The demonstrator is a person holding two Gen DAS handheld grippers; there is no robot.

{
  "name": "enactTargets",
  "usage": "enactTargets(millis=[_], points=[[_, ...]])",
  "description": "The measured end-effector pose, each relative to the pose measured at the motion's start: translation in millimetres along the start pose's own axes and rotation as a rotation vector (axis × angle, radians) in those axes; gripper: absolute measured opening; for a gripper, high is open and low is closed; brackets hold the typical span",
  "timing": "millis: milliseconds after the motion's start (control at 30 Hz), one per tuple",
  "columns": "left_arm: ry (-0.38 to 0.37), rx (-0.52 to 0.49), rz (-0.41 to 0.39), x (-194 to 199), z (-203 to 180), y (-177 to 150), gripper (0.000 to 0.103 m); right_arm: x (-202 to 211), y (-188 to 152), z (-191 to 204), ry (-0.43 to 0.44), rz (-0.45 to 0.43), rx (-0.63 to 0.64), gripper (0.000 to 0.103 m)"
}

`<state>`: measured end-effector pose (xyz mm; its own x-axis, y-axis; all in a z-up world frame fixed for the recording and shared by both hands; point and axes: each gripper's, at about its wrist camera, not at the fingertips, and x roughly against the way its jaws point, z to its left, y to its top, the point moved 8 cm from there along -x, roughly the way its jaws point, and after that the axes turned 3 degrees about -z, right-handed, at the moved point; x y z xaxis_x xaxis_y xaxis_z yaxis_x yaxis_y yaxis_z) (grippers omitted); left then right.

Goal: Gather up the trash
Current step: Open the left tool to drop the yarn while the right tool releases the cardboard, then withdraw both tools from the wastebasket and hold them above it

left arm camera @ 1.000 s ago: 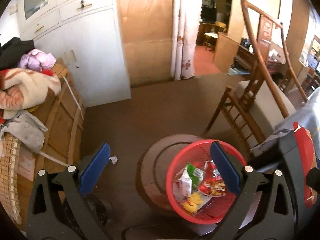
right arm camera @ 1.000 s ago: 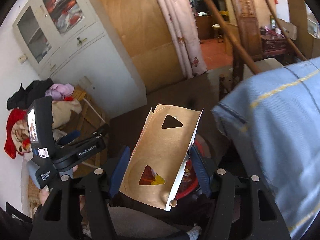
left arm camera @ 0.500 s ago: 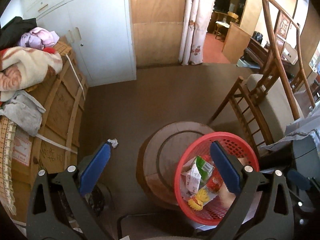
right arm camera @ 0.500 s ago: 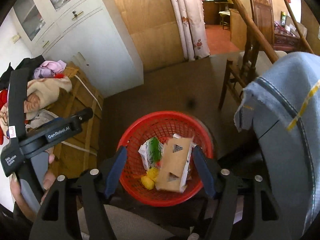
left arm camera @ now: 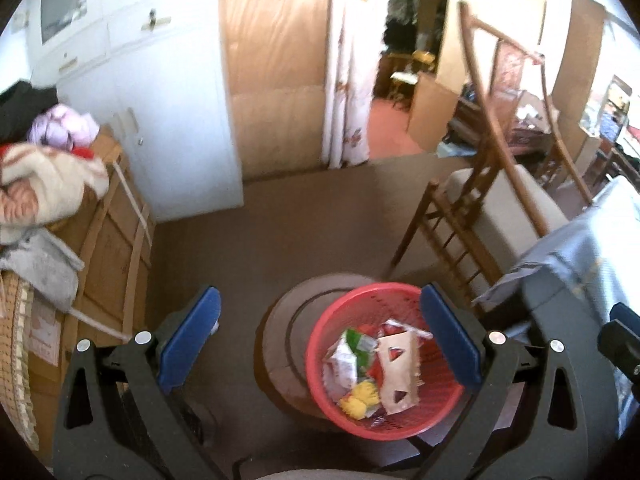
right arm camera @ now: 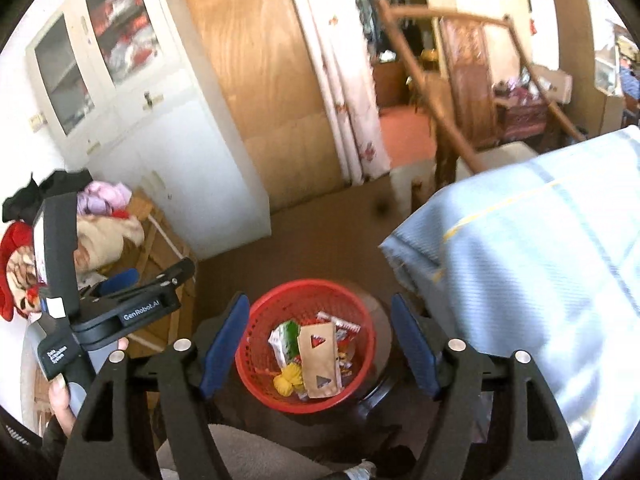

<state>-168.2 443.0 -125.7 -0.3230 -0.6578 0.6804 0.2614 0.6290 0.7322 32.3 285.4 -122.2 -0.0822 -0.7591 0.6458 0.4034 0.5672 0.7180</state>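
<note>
A red mesh basket stands on a round wooden stool. Inside it lie a brown cardboard piece with triangle cut-outs, a green and white carton, a yellow lump and red wrappers. My right gripper hovers above the basket, its jaws opening with nothing between them. To the left of the basket and above it, my left gripper is open and empty. A small white scrap on the floor peeks out beside its left finger.
A wooden chair with a cushion stands right of the stool. A strapped cardboard crate piled with blankets is on the left, before a white cupboard. Blue cloth fills the right. Brown floor runs to a curtained doorway.
The cardboard piece left my right gripper and now lies in the basket. The right jaws have spread wider. Both views have pulled up and back a little.
</note>
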Motion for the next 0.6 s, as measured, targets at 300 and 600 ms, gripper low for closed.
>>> enactTargets(millis=[300,600], points=[[-0.108,-0.09,-0.144,92.5,-62.9,28.0,0.096,113.6,0.9,-27.6,-0.025,-0.231,-0.005,0.079],[-0.052,-0.275,-0.383,189.8,-164.7,31.6,0.096,209.5,-10.2,-104.9,-0.022,-0.422,-0.083,0.09]])
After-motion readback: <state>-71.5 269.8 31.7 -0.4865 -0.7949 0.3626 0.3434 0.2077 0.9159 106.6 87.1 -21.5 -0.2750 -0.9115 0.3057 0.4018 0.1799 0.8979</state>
